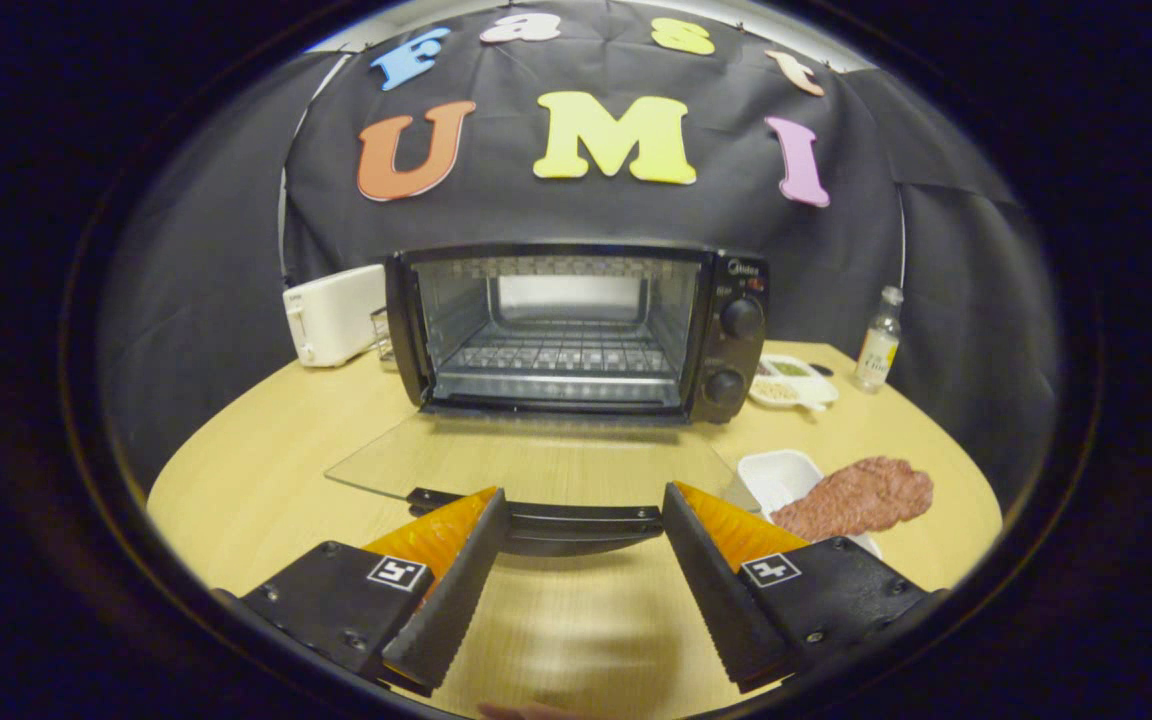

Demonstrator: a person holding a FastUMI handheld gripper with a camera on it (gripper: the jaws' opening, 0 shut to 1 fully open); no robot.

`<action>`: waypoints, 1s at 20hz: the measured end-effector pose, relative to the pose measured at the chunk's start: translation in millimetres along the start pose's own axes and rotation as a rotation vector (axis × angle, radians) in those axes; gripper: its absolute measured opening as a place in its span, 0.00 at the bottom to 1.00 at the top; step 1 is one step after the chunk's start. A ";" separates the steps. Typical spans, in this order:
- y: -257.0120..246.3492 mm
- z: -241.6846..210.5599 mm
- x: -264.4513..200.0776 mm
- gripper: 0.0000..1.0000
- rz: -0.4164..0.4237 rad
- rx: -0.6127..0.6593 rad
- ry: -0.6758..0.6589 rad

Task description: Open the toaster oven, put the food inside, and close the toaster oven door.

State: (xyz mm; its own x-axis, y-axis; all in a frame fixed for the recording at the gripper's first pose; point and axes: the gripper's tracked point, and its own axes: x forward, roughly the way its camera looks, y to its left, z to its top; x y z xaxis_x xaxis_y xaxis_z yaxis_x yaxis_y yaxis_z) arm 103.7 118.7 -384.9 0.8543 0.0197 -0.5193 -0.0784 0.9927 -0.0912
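We are seeing the toaster oven (pixel 576 330) standing with its glass door (pixel 536 465) lying flat, so opening looks done. Our gripper (pixel 584 520) is hanging spread, grasping nothing; next we judge swinging right toward the meat (pixel 856 495) on its white tray (pixel 776 475).

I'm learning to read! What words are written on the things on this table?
Toaster oven: brand mark above the knobs, too blurred to read.
Bottle: label text too small to read.
Tongs, open, with the door handle just ahead of them: square markers only, no words.
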 end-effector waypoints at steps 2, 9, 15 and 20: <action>-0.3 -13.6 4.4 0.99 0.013 0.024 0.051; 1.2 -4.2 1.1 0.99 0.052 0.014 0.017; -16.0 8.8 -17.0 0.99 0.086 0.018 0.021; -56.0 42.3 -41.2 0.99 0.105 0.034 -0.005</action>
State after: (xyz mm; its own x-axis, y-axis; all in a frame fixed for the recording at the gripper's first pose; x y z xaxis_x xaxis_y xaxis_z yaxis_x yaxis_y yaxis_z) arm 94.7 67.3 -322.5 0.8448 0.1240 -0.5206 -0.1499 0.9887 -0.0077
